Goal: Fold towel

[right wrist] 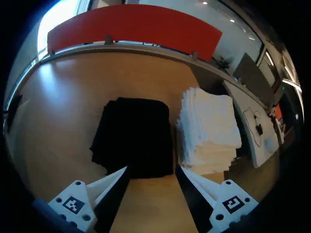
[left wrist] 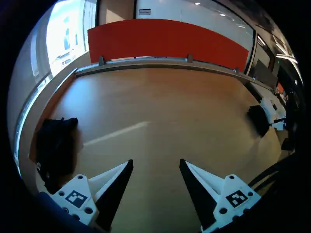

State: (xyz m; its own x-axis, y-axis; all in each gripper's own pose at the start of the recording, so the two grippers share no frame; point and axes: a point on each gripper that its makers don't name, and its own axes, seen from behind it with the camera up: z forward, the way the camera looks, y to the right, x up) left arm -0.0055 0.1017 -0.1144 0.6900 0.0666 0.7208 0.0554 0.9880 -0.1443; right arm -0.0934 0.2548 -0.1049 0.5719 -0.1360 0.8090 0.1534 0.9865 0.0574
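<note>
In the right gripper view a folded black towel (right wrist: 134,136) lies flat on the wooden table (right wrist: 70,108), just ahead of my right gripper (right wrist: 151,173), which is open with nothing between its fingers. A tall stack of folded white towels (right wrist: 208,130) stands right beside the black one, on its right. In the left gripper view my left gripper (left wrist: 155,165) is open over bare table (left wrist: 155,105), holding nothing. A crumpled black cloth (left wrist: 54,145) lies at the table's left edge, left of that gripper. Another dark bundle (left wrist: 258,118) sits far off on the right.
A red partition panel (left wrist: 163,40) on a metal rail runs along the table's far edge. Bright windows (left wrist: 66,35) are at the left. A white desk (right wrist: 252,124) with a cable on it stands to the right of the white stack.
</note>
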